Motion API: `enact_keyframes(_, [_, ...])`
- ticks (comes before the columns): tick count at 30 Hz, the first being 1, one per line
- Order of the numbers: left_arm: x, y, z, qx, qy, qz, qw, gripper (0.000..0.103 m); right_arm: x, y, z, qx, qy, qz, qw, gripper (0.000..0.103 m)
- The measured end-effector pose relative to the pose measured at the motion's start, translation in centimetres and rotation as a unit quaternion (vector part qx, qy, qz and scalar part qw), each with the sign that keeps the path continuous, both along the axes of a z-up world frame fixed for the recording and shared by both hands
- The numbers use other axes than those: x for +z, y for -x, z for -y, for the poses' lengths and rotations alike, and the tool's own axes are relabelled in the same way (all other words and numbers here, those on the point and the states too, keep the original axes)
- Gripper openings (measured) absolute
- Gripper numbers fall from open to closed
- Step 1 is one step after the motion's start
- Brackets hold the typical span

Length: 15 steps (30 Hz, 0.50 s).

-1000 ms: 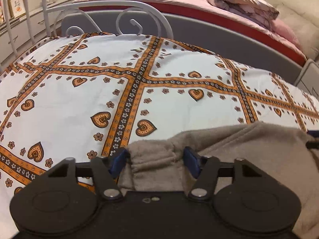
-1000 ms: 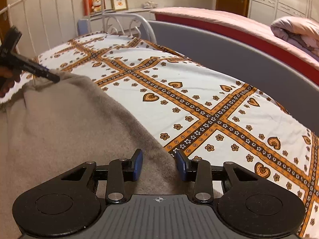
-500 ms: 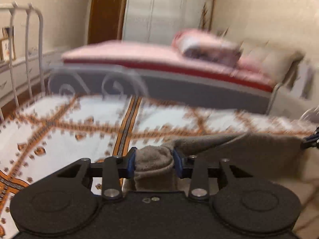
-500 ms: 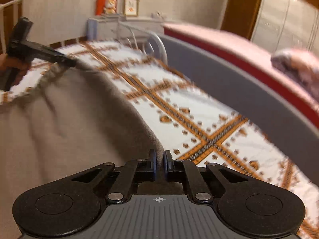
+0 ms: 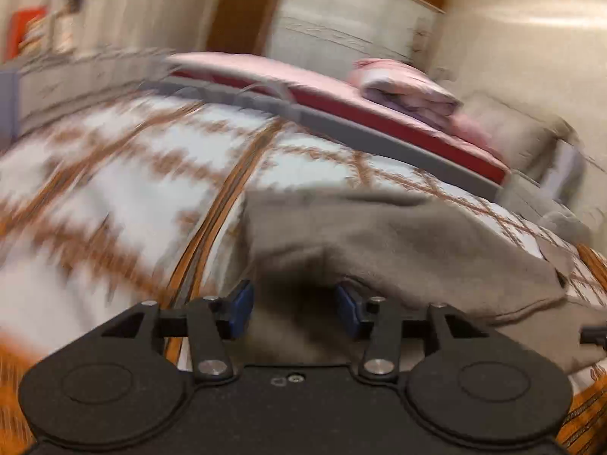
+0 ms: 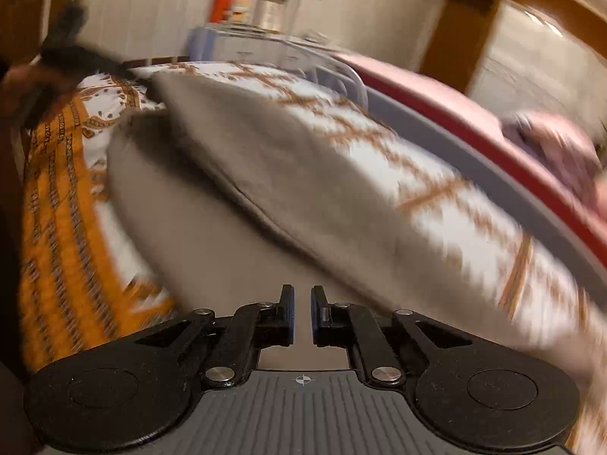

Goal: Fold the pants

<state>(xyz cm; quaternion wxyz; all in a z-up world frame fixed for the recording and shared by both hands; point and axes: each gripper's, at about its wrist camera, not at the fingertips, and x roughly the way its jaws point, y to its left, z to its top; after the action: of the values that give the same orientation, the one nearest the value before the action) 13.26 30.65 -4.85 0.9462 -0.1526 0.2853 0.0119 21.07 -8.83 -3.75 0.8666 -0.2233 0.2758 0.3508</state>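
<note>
Now pants (image 5: 398, 242) bunch inside the half-open left gripper (image 5: 294, 309); right gripper (image 6: 302, 316) pinches them.

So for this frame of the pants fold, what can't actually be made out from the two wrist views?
- Left wrist view: motion blur smears the patterned bedspread; its motifs are unreadable.
- Left wrist view: whether the left gripper pads press the grey pants; dark, blurred cloth fills the gap.
- Right wrist view: the cloth at the right gripper is too thin to see between the nearly closed pads.
- Right wrist view: the shelf items are blurred.
- Both views: the pants' full outline is cut off.
</note>
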Motion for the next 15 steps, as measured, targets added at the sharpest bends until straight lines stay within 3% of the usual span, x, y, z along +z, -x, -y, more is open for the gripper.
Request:
enact_keyframes(3, [0.4, 1.5, 0.2, 0.052, 0.054, 0.012, 0.9971, 0.042, -0.8, 1.4, 1.9, -0.054, -0.046, -0.032, 0.997, 0.008])
enact_keyframes(5, [0.9, 1.6, 0.4, 0.063, 0.090, 0.015, 0.9938, 0.053, -0.4, 1.3, 2.6, -0.088, -0.079, -0.039, 0.992, 0.012])
enact_keyframes(8, [1.4, 0.4, 0.8, 0.058, 0.119, 0.015, 0.9911, 0.052, 0.6, -0.5, 3.5, -0.132, -0.135, -0.055, 0.980, 0.054])
enact_keyframes(9, [1.3, -0.3, 0.6, 0.063, 0.128, 0.006, 0.9898, 0.050, 0.9, -1.1, 3.8, -0.147, -0.157, -0.062, 0.975, 0.058])
enact_keyframes(15, [-1.0, -2.4, -0.8, 0.079, 0.196, -0.020, 0.9772, 0.044, 0.3, -6.0, 5.4, -0.216, -0.249, -0.136, 0.934, 0.057])
